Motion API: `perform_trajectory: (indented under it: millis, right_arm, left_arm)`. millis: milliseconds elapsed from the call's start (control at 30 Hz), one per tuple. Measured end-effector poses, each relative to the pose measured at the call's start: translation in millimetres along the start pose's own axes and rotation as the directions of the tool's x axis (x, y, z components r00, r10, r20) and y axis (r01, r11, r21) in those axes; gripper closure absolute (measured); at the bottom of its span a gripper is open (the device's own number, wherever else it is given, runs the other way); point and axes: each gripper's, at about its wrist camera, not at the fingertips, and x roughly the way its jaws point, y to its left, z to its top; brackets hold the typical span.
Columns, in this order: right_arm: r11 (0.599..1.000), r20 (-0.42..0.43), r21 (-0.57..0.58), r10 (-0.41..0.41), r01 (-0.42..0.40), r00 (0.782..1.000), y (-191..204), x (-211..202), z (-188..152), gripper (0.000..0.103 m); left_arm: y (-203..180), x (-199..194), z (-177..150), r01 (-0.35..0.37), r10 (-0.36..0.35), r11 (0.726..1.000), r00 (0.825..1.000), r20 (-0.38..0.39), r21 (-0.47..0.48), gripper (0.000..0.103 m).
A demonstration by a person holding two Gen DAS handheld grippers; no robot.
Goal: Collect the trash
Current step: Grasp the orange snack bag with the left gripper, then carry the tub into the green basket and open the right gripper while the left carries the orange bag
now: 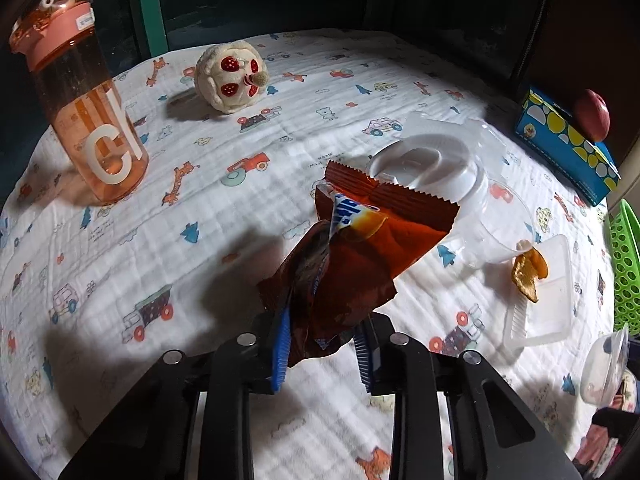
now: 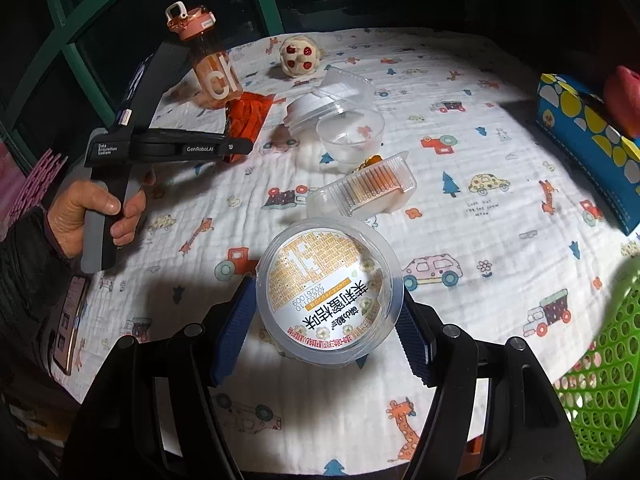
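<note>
Two pieces of trash are already held above the tabletop (image 1: 224, 128), one in each hand's tool. The left tongs (image 1: 320, 344) are pinching the lower crumpled end of a brown snack wrapper (image 1: 360, 240), whose long axis stands up and forward from the tips. The right tongs (image 2: 324, 320) grip a round clear plastic cup (image 2: 328, 292) by its two sides, with the printed lid facing the camera; the blue pads seem to touch the rim, so I judge them closed on it.

The coming move turns on the green basket (image 2: 600, 360). It stands at the right edge of the tabletop, just beside the right tongs and a little below them. In the left wrist view the same basket is only a green strip at the far right, well apart from the wrapper. So the right hand is clearly nearer, and I think it should drop its cup first with a short move to the right. The left hand must cross over the clear lid, empty tray (image 1: 540, 296) and orange peel (image 1: 528, 272) still lying between.
</note>
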Motion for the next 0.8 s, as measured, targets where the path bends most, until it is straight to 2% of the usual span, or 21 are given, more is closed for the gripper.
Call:
perform_trajectory:
  millis: [433, 567, 800]
  right_arm:
    - [0.997, 0.103, 0.068, -0.032, 0.025, 0.994, -32, -54, -8, 0.037]
    - [0.994, 0.125, 0.1, -0.063, 0.051, 0.99, -50, -72, -16, 0.037]
    - [0.978, 0.156, 0.184, -0.131, 0.102, 0.979, -91, -100, -32, 0.037]
  left_arm:
    - [-18, -54, -25, -0.008, 0.008, 1.0, 1.0, 0.023, 0.012, 0.08]
    - [-35, -73, -29, 0.012, -0.014, 0.999, 0.999, 0.043, 0.038, 0.081]
    - [-78, -101, -22, 0.097, -0.103, 0.993, 0.992, 0.073, 0.073, 0.081]
